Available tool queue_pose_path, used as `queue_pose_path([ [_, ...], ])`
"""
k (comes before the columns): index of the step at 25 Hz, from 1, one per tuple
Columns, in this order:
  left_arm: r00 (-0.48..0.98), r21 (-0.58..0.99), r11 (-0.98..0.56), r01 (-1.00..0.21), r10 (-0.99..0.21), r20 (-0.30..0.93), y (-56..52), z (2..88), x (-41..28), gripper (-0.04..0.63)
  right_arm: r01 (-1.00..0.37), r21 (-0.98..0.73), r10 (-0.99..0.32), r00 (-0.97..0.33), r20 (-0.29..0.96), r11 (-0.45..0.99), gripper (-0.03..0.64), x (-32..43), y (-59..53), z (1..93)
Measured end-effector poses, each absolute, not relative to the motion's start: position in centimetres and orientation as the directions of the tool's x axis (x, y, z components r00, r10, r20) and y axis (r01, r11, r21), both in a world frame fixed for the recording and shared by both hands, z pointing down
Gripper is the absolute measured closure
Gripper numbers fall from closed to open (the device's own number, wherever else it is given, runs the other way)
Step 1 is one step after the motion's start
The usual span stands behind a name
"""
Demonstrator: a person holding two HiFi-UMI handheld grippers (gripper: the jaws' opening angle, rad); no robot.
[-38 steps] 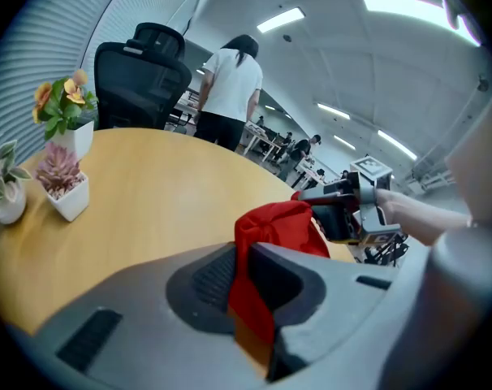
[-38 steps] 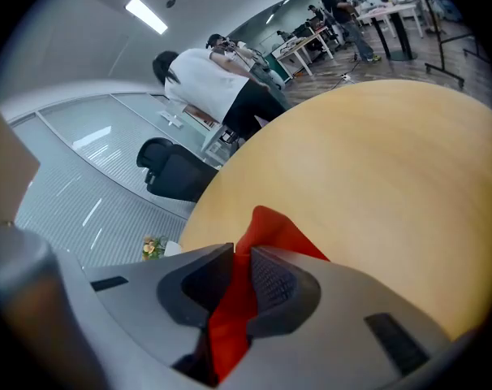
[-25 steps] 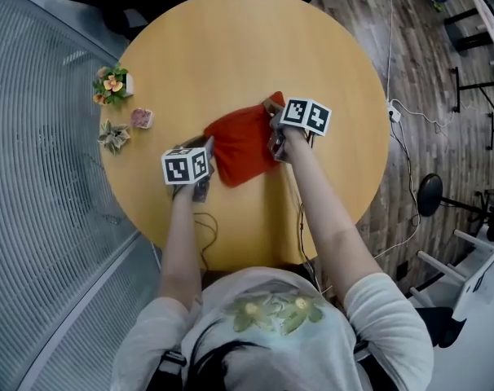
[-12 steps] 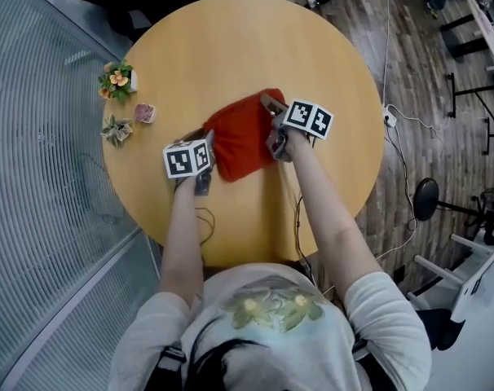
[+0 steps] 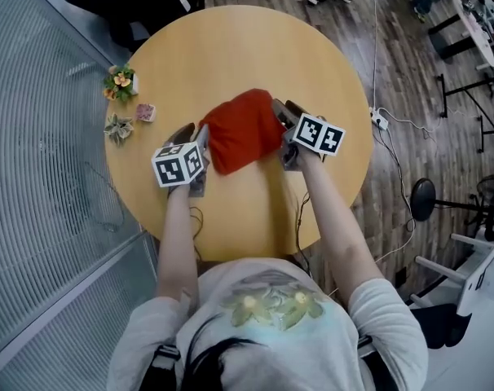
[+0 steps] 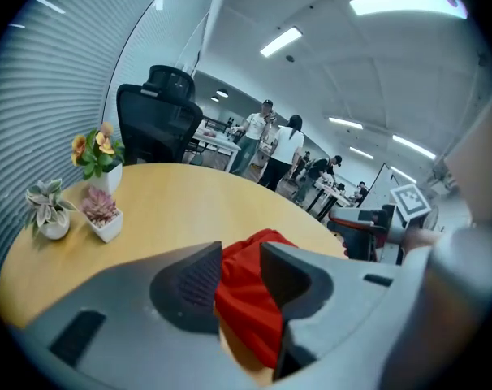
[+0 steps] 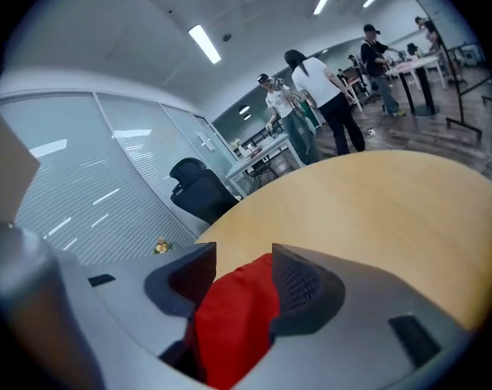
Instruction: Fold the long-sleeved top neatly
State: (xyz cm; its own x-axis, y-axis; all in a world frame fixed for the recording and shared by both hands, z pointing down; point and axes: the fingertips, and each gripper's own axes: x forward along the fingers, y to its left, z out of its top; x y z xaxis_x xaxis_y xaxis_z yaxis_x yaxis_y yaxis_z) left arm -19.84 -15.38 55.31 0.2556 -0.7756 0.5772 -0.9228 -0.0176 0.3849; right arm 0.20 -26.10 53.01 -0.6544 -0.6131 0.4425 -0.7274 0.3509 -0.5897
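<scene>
The red long-sleeved top [image 5: 240, 129] lies folded in a compact bundle on the round wooden table [image 5: 255, 47]. My left gripper [image 5: 194, 134] hovers at the top's left edge, raised off the table. Its jaws are opening, and the red top [image 6: 246, 299] shows through the gap below them, with the pads not pressing on it. My right gripper [image 5: 286, 112] hovers at the top's right edge, also raised. Its jaws are opening wide, and the red top [image 7: 230, 331] lies below and between them, free of the pads. The left gripper [image 6: 239, 254] and right gripper [image 7: 244, 266] both point down at the cloth.
Three small potted plants stand at the table's left rim: a flowering one [image 5: 121, 81], a pink one [image 5: 145, 112] and a pale leafy one [image 5: 116, 126]. A black office chair [image 6: 161, 120] stands behind the table. A slatted glass wall runs along the left, and several people stand in the far room.
Both grippers have lifted off the red top's edges and their jaws have widened. The top stays folded on the table.
</scene>
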Motion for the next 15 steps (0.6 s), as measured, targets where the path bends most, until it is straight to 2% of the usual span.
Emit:
queue_pose_path([
  [8,0.280,0.315,-0.126,-0.941,-0.812,0.512,-12.2,50.5,-15.9,0.466,-0.749,-0.376,-0.621,-0.662,0.419,0.546,0.410,1.4,-20.0,48.6],
  [15,0.290,0.243,-0.194,-0.950,-0.834,0.469,-9.8,47.7,-13.6,0.467,-0.745,-0.246,-0.626,-0.658,0.419,0.620,0.410,1.3,-14.3,46.6],
])
